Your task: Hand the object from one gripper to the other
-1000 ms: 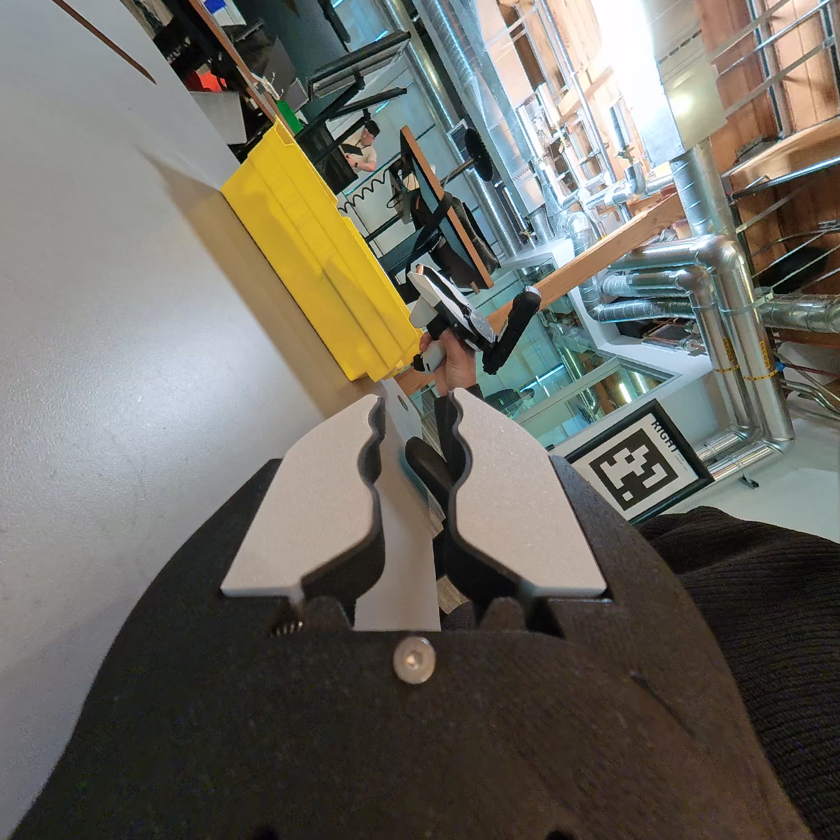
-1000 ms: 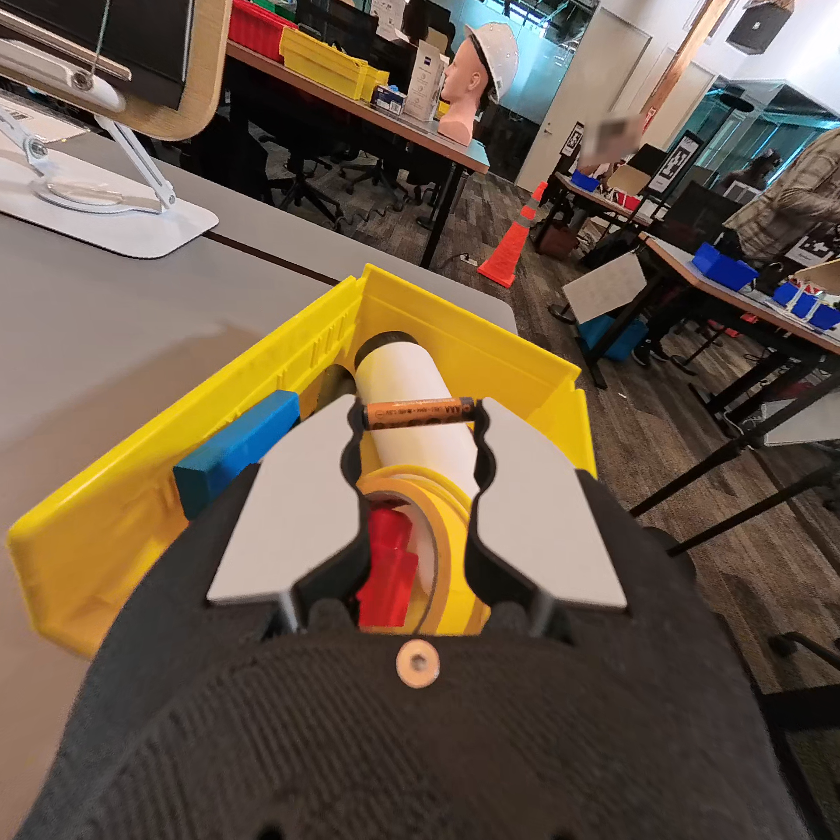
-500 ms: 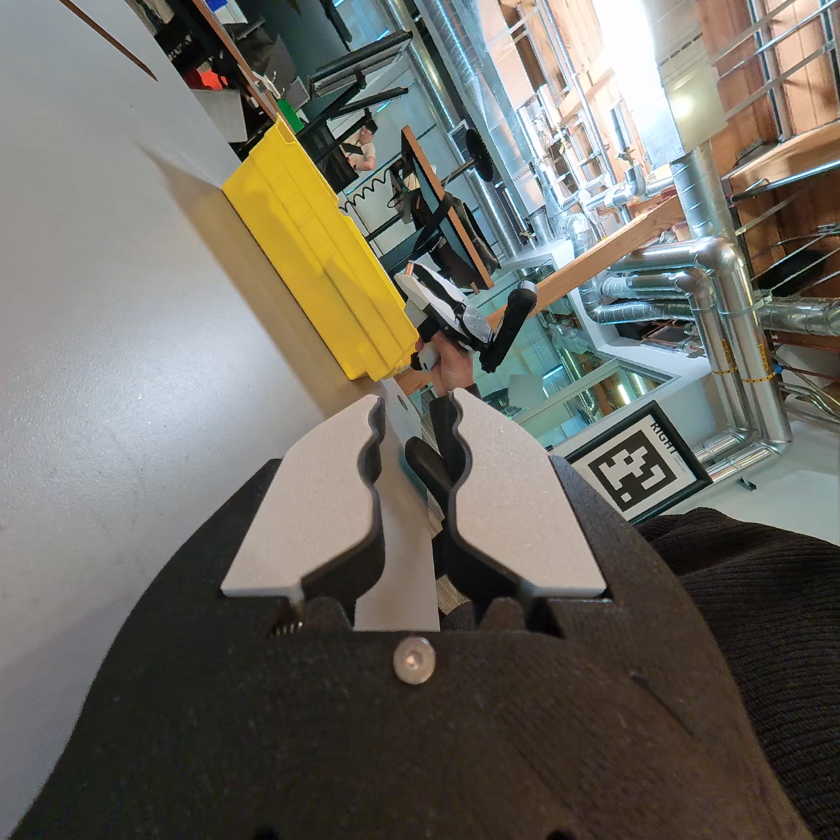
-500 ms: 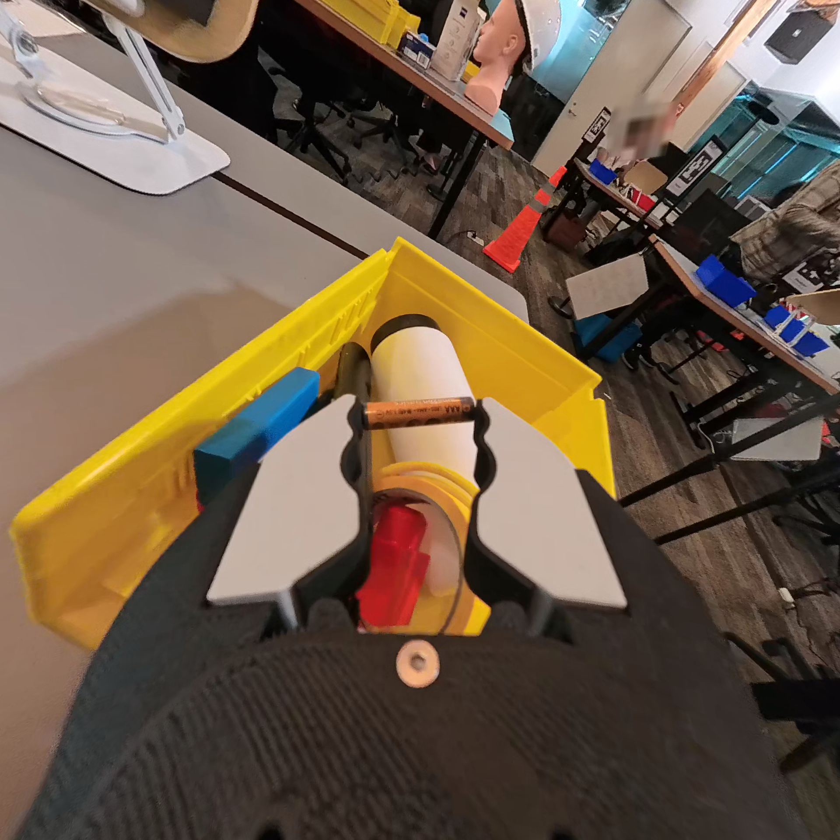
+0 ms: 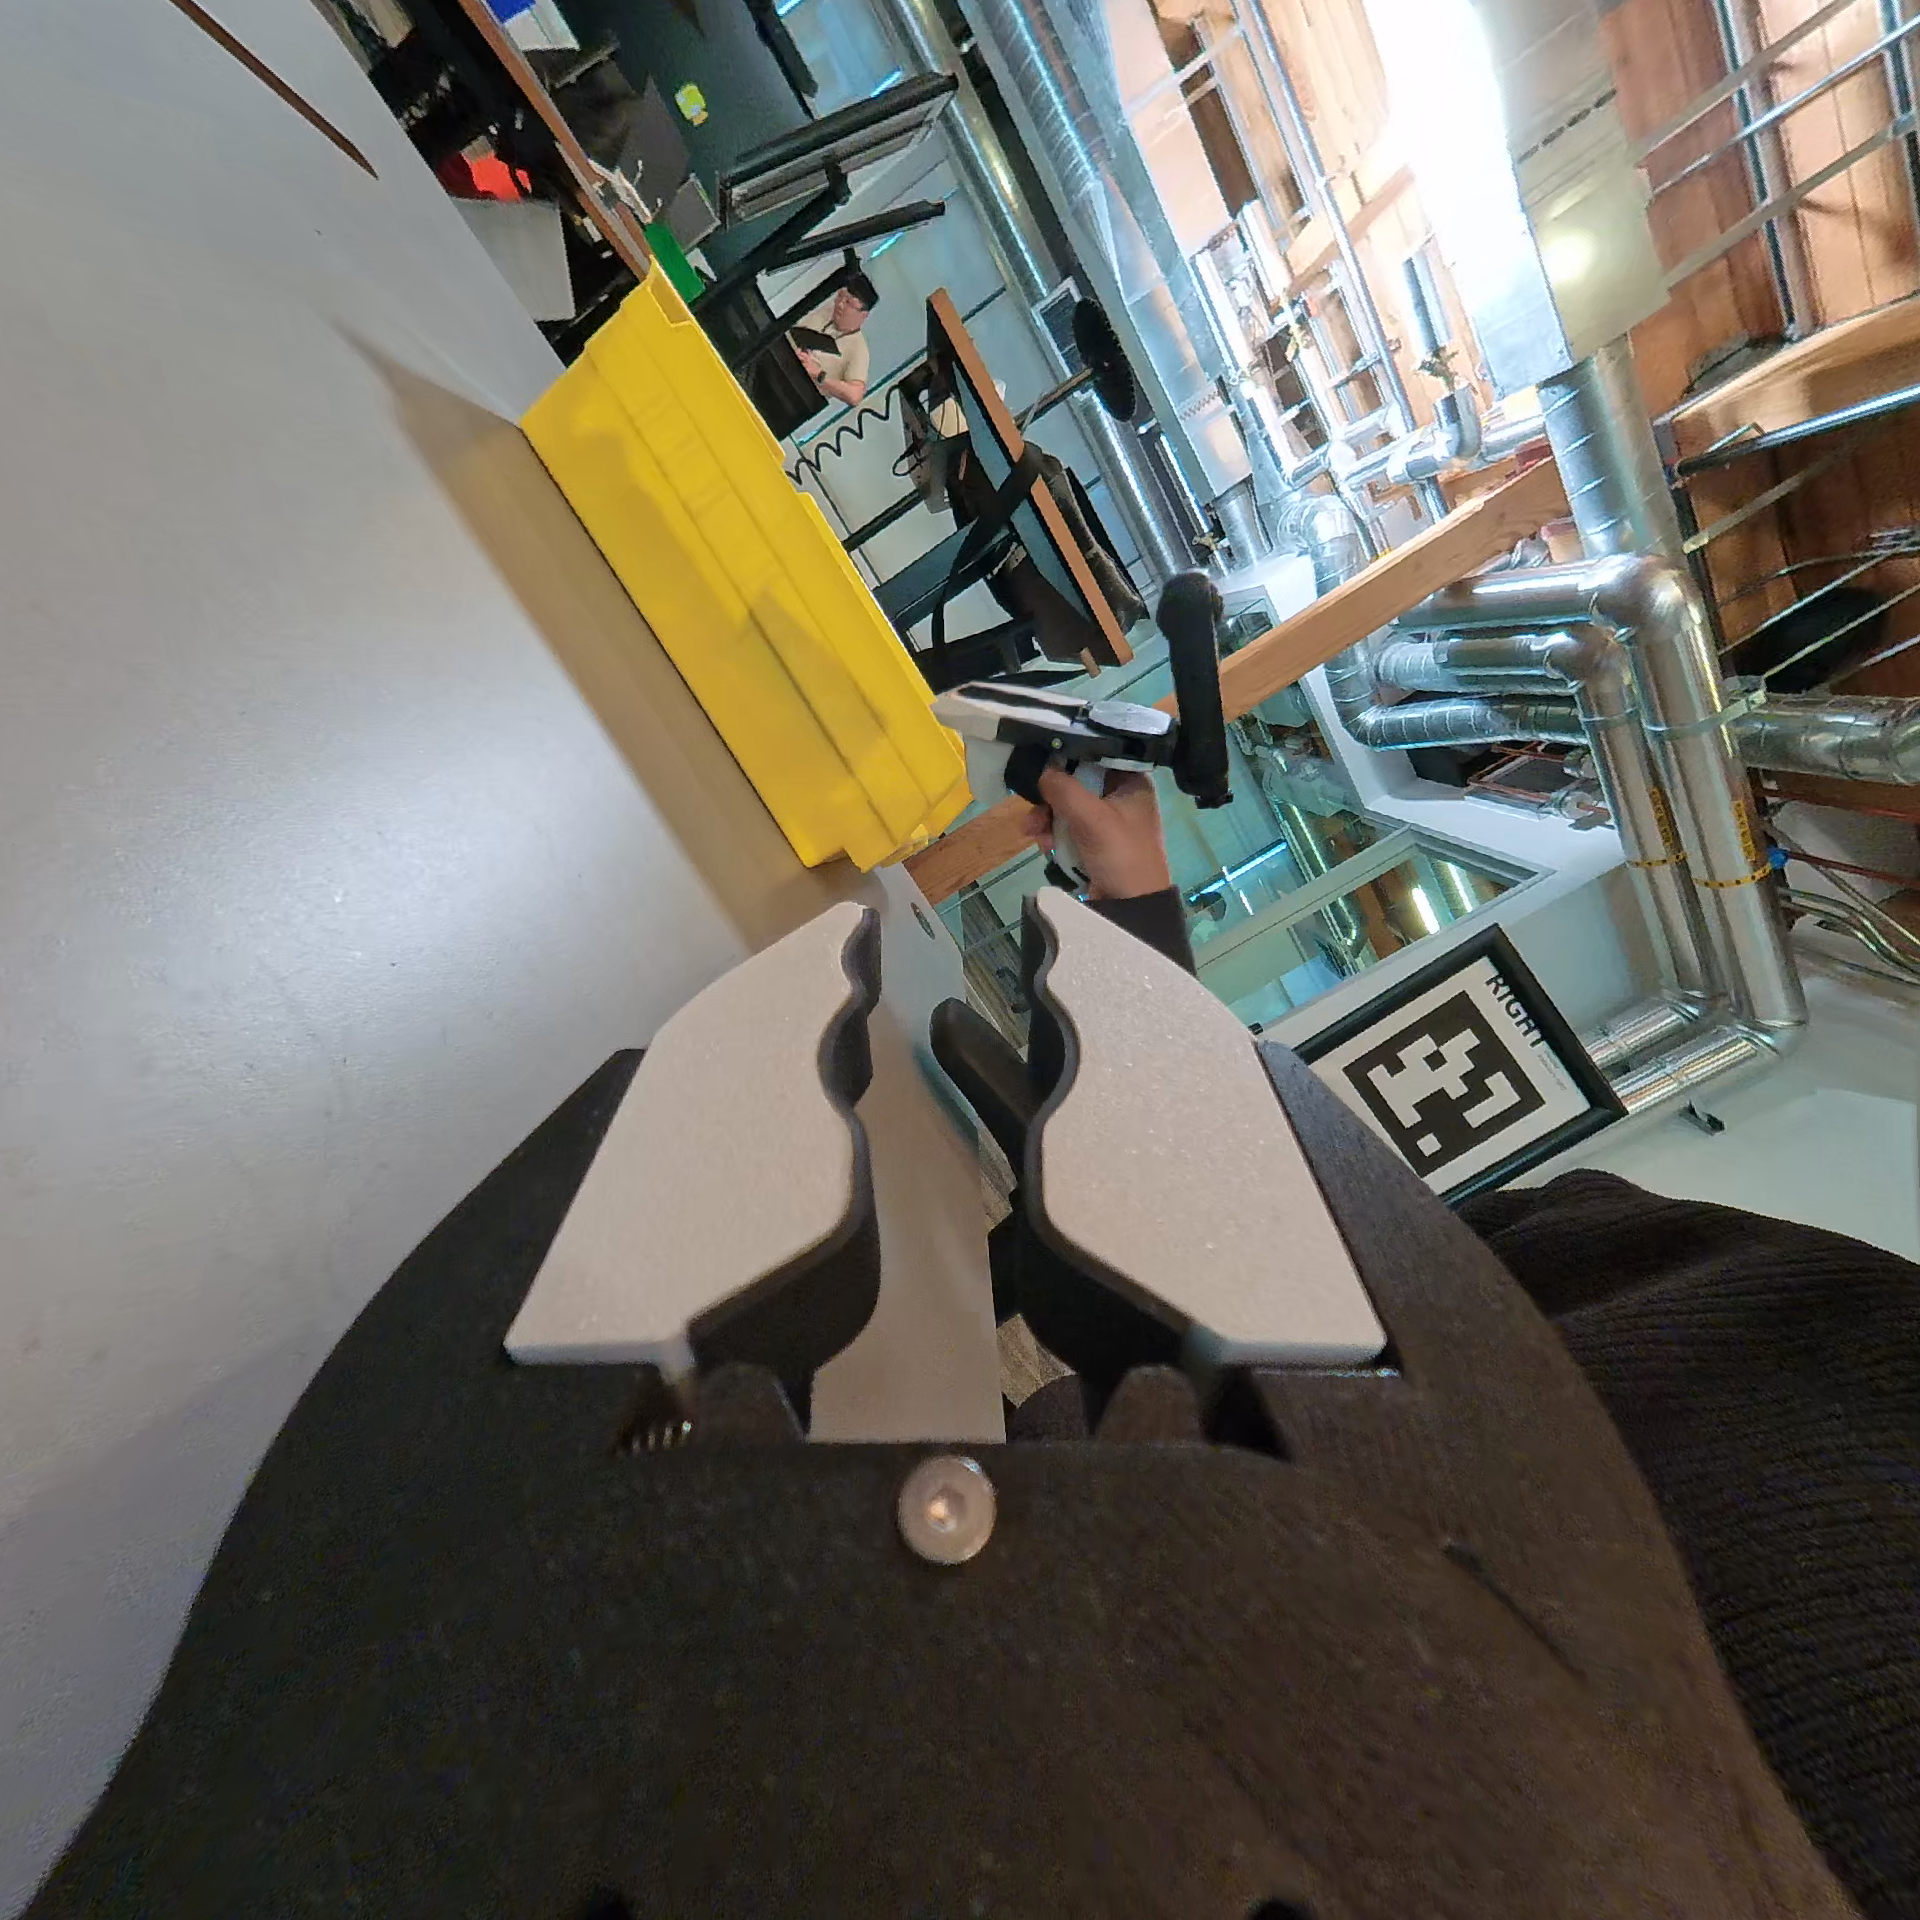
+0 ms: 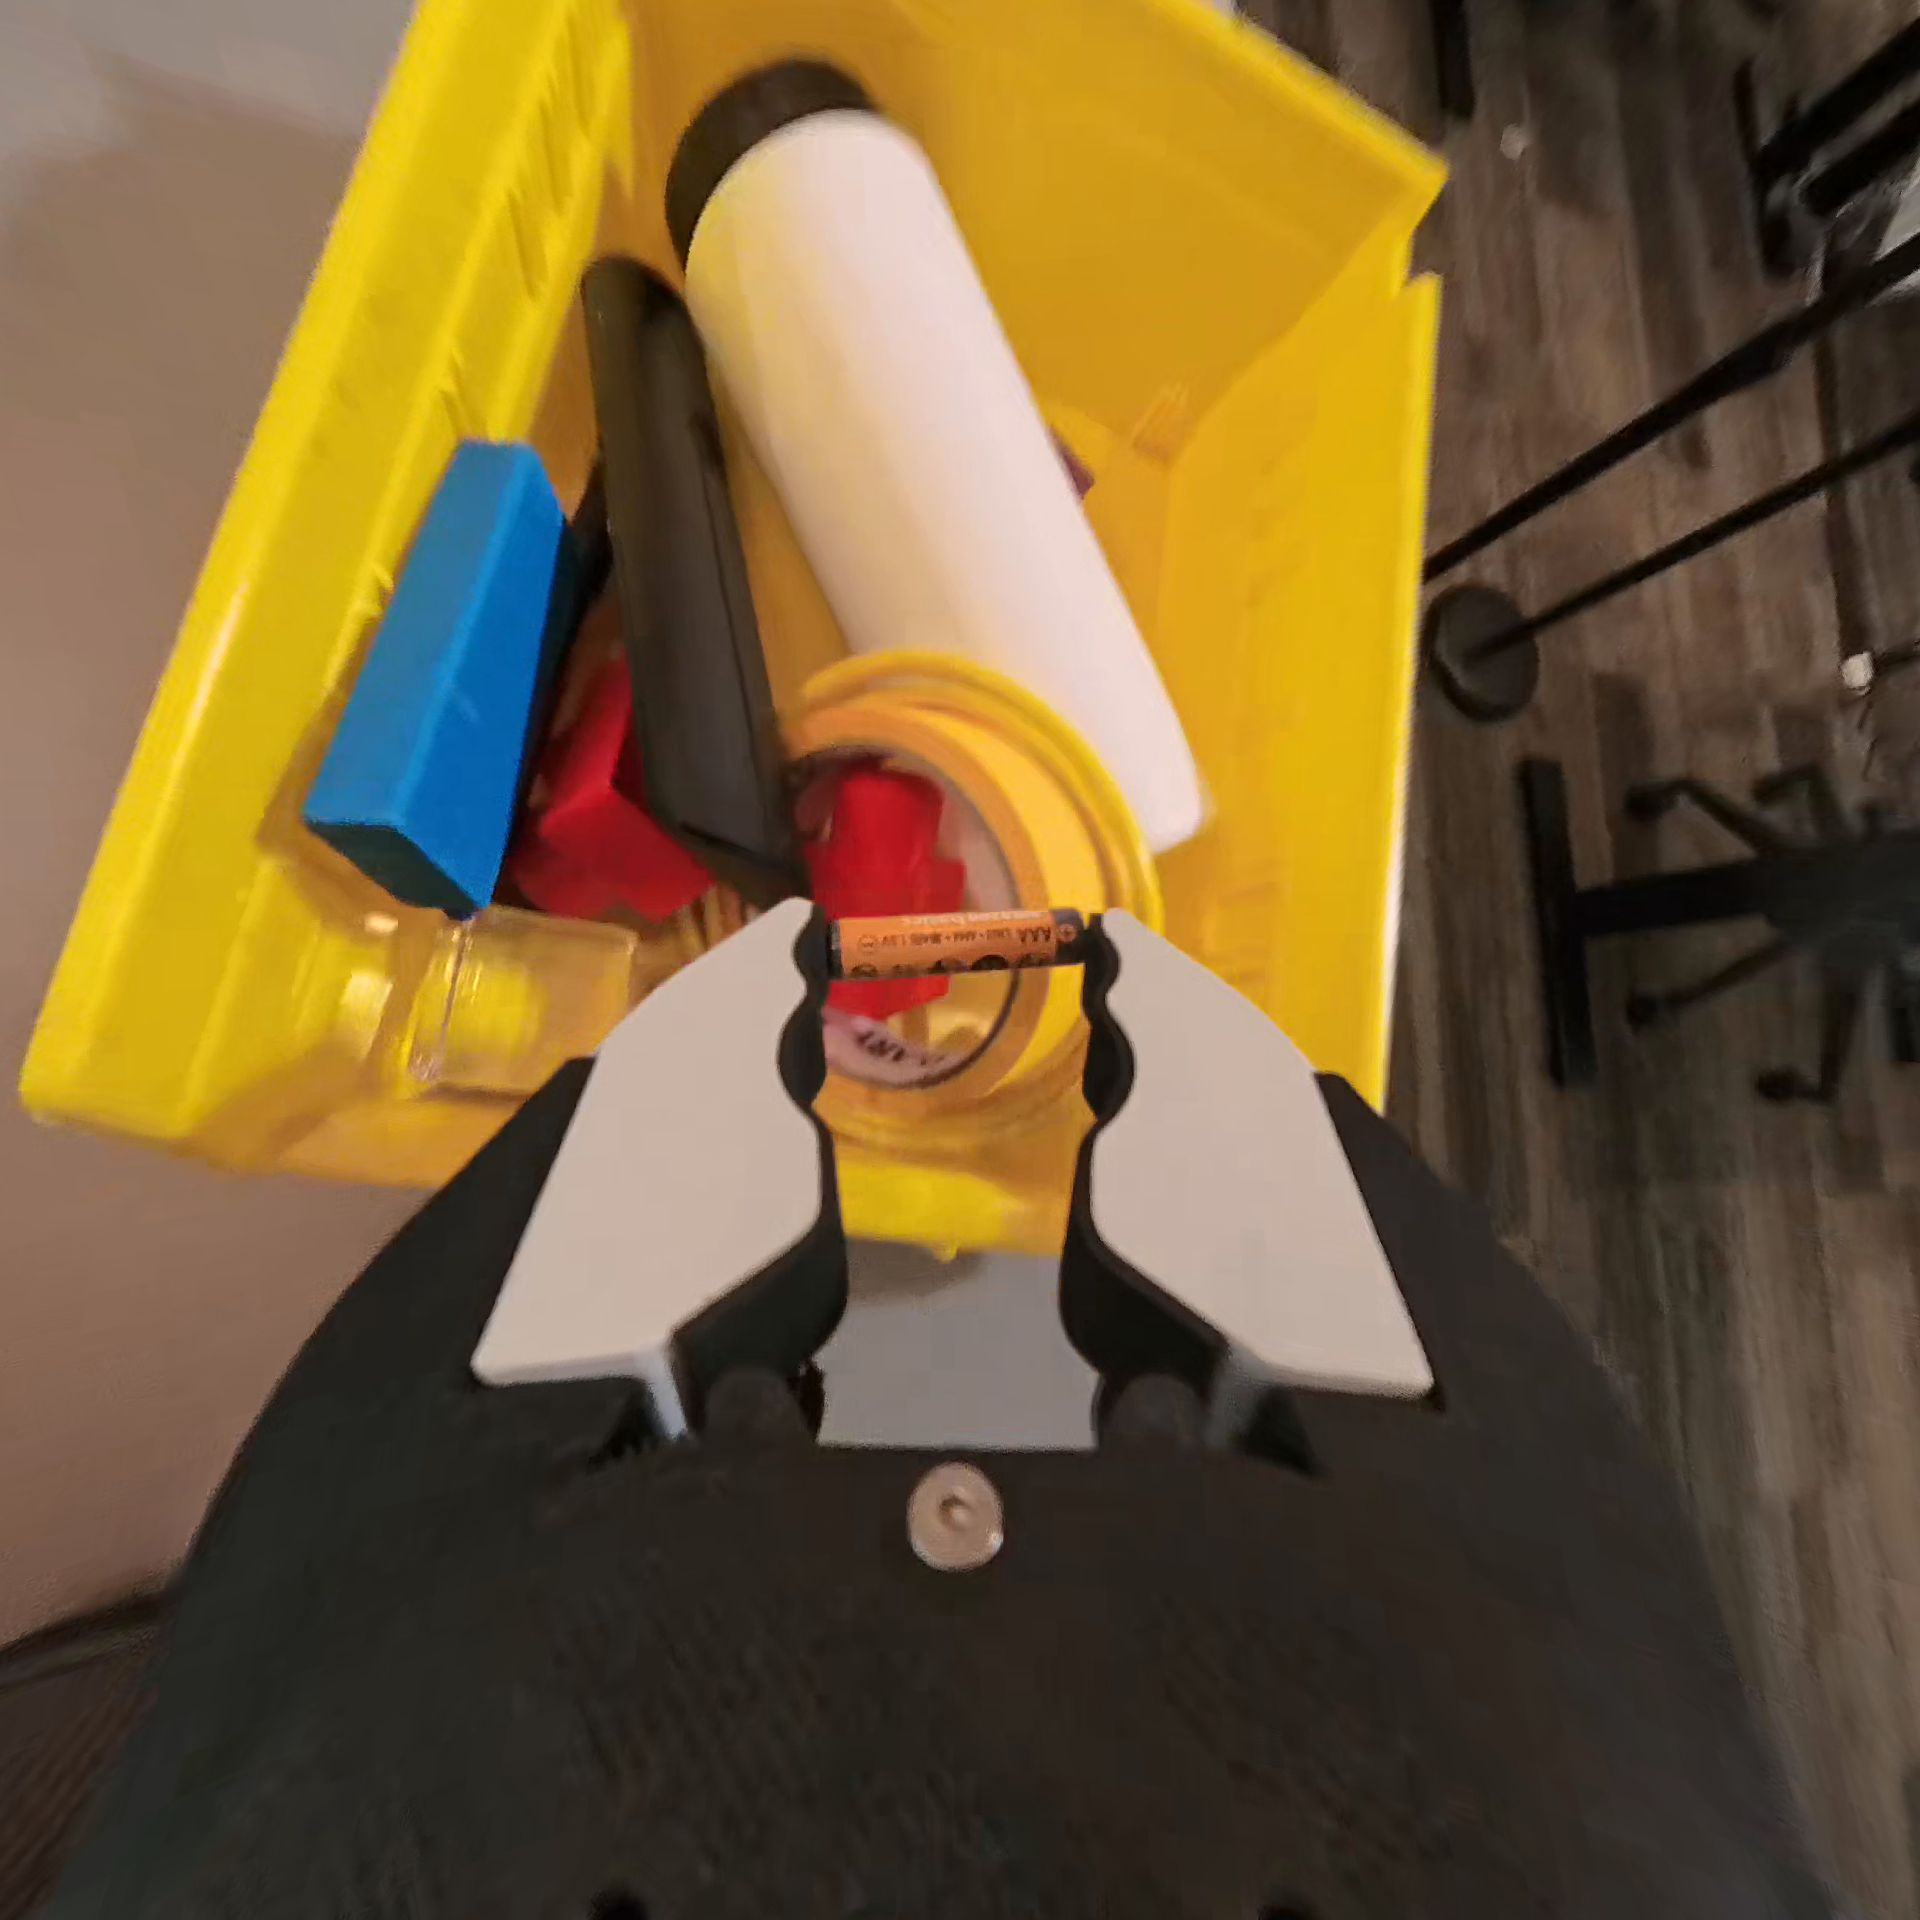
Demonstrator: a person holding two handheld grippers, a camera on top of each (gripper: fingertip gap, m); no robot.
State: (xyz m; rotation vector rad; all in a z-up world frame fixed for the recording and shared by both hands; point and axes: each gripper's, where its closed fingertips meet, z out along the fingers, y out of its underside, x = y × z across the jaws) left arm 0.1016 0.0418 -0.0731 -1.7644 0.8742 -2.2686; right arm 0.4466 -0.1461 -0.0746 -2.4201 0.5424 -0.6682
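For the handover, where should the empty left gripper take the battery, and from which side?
Grip the battery across its bare middle barrel. The right gripper pinches it end to end, so both caps are covered; the left gripper probably should approach from the front, jaws square to its length.

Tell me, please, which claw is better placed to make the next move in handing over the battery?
The right claw. It already grips the battery end to end above the yellow bin, while the left claw is open, empty and apart.
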